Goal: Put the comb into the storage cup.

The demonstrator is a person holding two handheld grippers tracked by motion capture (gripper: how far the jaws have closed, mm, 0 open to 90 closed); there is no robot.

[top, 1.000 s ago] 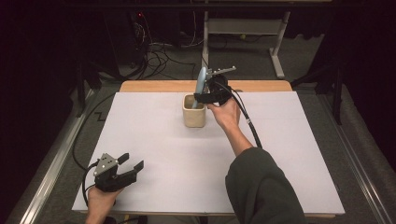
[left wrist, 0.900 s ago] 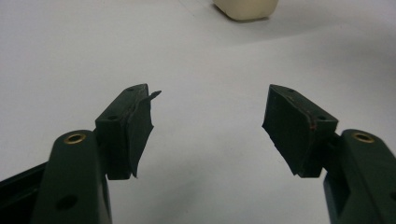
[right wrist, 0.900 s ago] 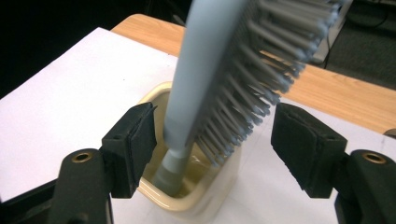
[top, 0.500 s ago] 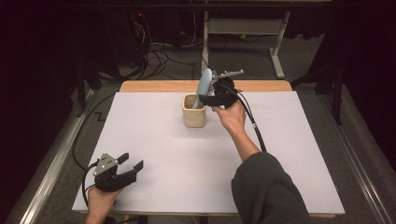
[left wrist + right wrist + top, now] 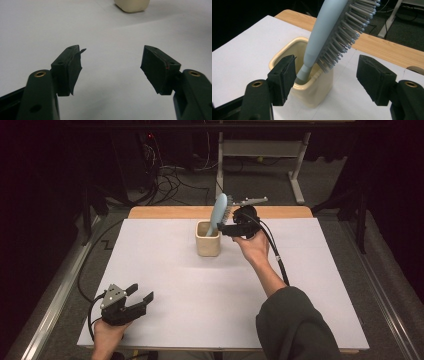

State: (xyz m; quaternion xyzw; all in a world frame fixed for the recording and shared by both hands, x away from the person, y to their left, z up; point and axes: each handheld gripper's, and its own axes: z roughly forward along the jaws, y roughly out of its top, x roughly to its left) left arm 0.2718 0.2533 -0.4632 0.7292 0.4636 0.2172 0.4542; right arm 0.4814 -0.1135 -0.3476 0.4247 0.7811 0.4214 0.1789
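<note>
Hairbrush (image 5: 218,212), pale blue, stands handle-down in the cream cup (image 5: 207,240) near the far edge of my tabletop (image 5: 310,285) in the high view, tilted, with my right hand-held gripper (image 5: 225,229) just beside it and my left hand-held gripper (image 5: 140,297) well apart at the near left corner. From the left gripper view I see that gripper (image 5: 111,67) spread wide over bare tabletop, the cup (image 5: 132,5) far ahead. From the right gripper view my gripper (image 5: 325,75) is spread with nothing pinched, and the hairbrush (image 5: 337,32) rises between its jaws, touching neither, handle resting in the cup (image 5: 307,85).
</note>
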